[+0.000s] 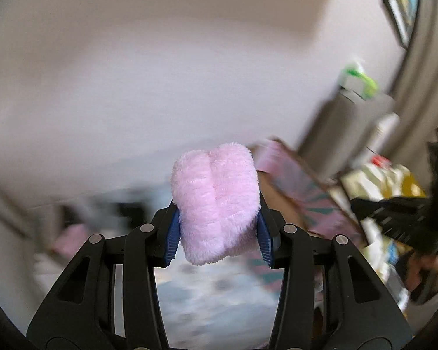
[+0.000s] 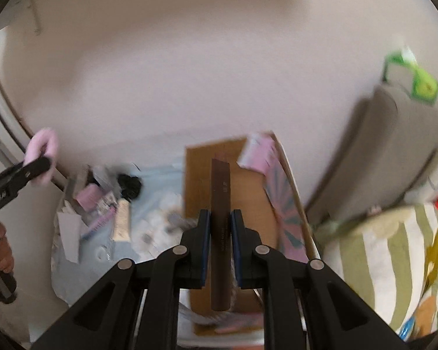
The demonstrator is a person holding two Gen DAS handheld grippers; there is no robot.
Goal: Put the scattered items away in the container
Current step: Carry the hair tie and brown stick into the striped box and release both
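My left gripper (image 1: 217,233) is shut on a fluffy pink plush item (image 1: 214,201), held up in the air; it also shows at the far left of the right wrist view (image 2: 42,148). My right gripper (image 2: 220,227) is shut on a flat dark brown box (image 2: 220,227), held upright over an open cardboard box (image 2: 242,192) with pink patterned flaps (image 2: 280,204). The same cardboard box shows in the left wrist view (image 1: 303,198). Both views are motion-blurred.
Several small scattered items (image 2: 108,207) lie on a light blue sheet (image 2: 157,213) left of the box. A grey cushion (image 2: 379,151) and a striped fabric (image 2: 394,262) stand at the right. A pale wall is behind.
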